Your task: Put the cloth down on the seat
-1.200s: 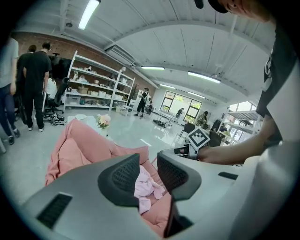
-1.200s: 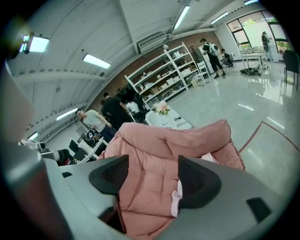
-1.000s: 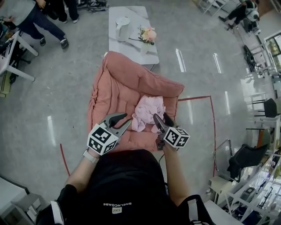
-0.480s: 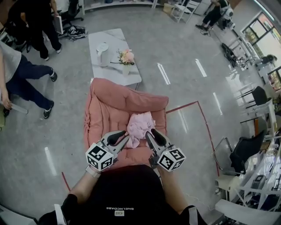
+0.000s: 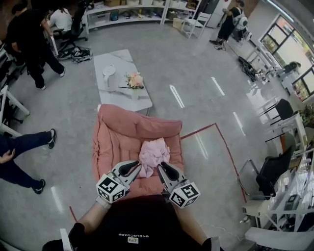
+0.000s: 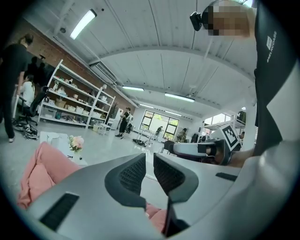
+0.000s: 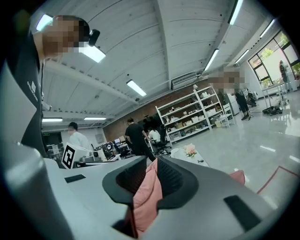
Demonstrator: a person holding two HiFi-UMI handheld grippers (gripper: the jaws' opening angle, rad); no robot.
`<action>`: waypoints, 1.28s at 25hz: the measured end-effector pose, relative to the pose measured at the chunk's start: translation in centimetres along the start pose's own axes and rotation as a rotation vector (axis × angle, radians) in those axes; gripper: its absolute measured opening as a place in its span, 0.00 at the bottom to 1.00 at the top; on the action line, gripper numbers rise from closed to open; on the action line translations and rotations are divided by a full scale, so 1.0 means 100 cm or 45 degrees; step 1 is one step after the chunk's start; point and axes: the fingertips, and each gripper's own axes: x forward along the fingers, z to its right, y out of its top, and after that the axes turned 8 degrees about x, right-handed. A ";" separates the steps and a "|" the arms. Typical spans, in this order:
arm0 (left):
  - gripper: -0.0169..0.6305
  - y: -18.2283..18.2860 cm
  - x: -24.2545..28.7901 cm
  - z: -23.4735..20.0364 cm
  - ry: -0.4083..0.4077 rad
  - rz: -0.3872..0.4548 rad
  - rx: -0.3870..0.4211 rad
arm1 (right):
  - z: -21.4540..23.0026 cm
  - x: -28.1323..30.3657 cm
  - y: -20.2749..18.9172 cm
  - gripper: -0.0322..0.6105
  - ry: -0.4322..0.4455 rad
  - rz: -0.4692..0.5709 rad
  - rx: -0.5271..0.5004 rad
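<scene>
The pale pink cloth [image 5: 153, 153] lies crumpled on the salmon cushion seat [image 5: 122, 142], near its front middle. My left gripper [image 5: 136, 166] sits at the cloth's near left edge. In the left gripper view this gripper [image 6: 150, 161] is shut, with nothing between the pads. My right gripper [image 5: 161, 167] is at the cloth's near right edge, also shut. Pink fabric fills the slit between its jaws in the right gripper view [image 7: 152, 166]; I cannot tell whether it is pinched or lies behind. A corner of the seat [image 7: 236, 176] shows to the right.
Beyond the seat stands a white low table [image 5: 122, 95] with a kettle [image 5: 109, 72] and flowers [image 5: 135, 80]. Red tape [image 5: 223, 147] marks the floor on the right. People stand at the far left [image 5: 29, 44]. Chairs [image 5: 274, 171] are at the right, shelves [image 5: 127, 12] at the back.
Both grippers' jaws have closed from wide open. The head view has pulled up and back, so the seat looks smaller. The cloth has stayed on the seat.
</scene>
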 end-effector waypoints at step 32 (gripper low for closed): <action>0.05 0.019 -0.025 0.012 0.048 -0.116 0.186 | -0.015 -0.007 -0.014 0.17 -0.001 -0.002 0.048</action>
